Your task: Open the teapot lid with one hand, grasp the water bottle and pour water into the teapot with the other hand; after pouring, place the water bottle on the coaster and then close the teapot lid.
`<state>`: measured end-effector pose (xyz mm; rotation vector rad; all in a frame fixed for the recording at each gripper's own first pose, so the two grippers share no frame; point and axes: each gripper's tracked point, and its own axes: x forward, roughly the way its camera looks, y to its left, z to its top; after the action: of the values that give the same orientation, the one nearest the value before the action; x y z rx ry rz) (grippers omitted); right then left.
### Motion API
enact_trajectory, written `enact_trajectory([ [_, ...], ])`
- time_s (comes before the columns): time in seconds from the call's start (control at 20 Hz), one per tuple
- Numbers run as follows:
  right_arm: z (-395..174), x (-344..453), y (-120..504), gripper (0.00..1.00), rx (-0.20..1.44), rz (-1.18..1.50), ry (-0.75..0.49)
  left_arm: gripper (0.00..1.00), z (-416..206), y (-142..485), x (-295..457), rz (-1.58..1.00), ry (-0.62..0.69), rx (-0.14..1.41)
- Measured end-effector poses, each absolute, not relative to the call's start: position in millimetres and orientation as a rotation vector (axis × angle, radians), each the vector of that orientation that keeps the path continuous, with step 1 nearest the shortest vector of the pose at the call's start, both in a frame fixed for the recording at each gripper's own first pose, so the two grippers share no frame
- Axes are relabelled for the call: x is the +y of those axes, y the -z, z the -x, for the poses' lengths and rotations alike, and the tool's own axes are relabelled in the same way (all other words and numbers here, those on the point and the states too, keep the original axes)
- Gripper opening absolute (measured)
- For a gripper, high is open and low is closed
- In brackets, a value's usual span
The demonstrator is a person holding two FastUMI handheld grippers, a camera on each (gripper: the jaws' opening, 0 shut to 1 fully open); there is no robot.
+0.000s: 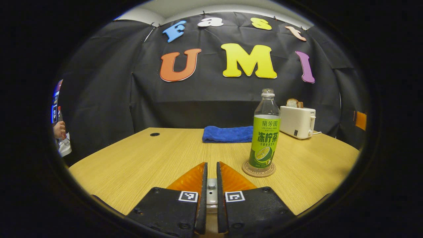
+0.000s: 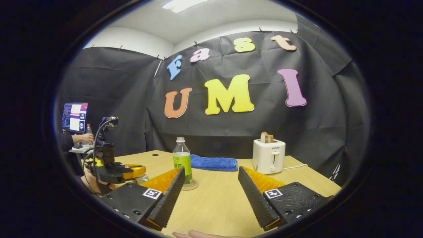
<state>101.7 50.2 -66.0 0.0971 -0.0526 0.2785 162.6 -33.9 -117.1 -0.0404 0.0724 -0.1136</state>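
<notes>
The water bottle (image 1: 265,130) is standing upright on the coaster (image 1: 258,169), right of centre and just ahead of the left tongs (image 1: 211,170), which are being held nearly closed on nothing, while the right tongs (image 2: 211,178) are gaping, empty.

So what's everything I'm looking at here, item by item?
water bottle: one, clear with a green label, standing upright on the coaster, no cap visible
coaster: one, round and brownish, on the table under the bottle
towel: one, blue, folded, at the back of the table
toaster: one, white, back right of the table, with bread sticking out of the top
table: one, light wood, with a small dark hole near its back left
monitor: one, lit, off to the left beyond the table
small metal part: one, silvery, between the left claw's fingers
left claw: one, fingers close together around that metal part
right claw: one, fingers wide apart, holding nothing
</notes>
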Motion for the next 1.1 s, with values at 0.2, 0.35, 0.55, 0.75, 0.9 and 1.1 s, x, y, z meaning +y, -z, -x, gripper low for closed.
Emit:
enact_trajectory([
  [0.2, -102.3, 49.6, 65.9, 0.96, -0.053, -0.078, -0.271, 0.48, -159.9, 111.2, -30.7, 0.001, 0.080, 0.084],
  [0.35, -100.1, 46.8, 62.6, 0.96, -0.063, -0.074, -0.258, 0.59, -150.8, 87.6, -28.7, 0.031, 0.082, 0.055],
  [0.55, -92.4, 40.6, 51.8, 0.96, -0.062, -0.062, -0.228, 0.75, -123.0, 42.3, -23.5, -0.016, 0.068, -0.003],
  [0.75, -76.8, 36.3, 33.4, 0.96, -0.054, -0.060, -0.183, 0.99, -85.9, -1.4, -22.7, -0.014, 0.071, -0.073],
  [0.9, -58.2, 37.0, 15.9, 0.96, -0.056, -0.070, -0.163, 0.99, -54.5, -20.3, -30.7, 0.016, 0.108, -0.091],
  [1.1, -29.7, 34.1, -6.9, 0.94, -0.074, -0.041, -0.105, 0.99, -18.4, -31.1, -30.4, -0.030, 0.121, -0.108],
])
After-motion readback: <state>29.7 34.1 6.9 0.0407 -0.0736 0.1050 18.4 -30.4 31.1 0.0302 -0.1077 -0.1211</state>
